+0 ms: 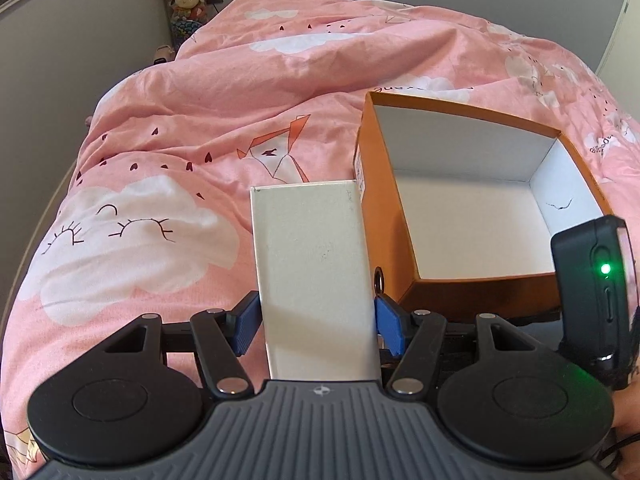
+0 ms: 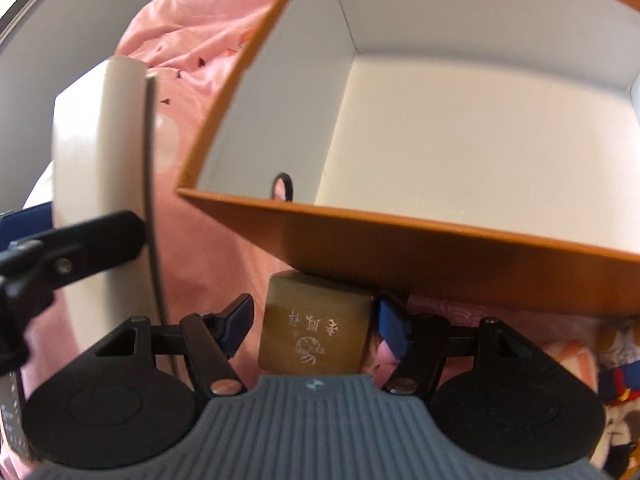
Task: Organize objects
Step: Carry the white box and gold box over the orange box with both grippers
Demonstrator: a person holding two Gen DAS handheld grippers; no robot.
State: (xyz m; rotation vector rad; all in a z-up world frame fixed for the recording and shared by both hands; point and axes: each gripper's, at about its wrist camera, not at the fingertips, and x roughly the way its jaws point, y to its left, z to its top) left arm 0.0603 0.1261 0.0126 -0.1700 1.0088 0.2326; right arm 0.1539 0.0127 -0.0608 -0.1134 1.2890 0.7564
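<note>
Right wrist view: right claw (image 2: 314, 318) loosely brackets the brass block (image 2: 314, 332) under the orange box (image 2: 440, 248) rim; it may snag, while left claw (image 1: 316, 316) holds the white box (image 1: 316, 276).

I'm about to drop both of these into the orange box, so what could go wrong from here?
1. The gold block sits right under the near wall of the orange box; lifting straight up could knock or tip the box.
2. The right gripper shows a gap at its left pad, so the block may slip.
3. The tall white box in the left gripper could catch the rim going in.
</note>
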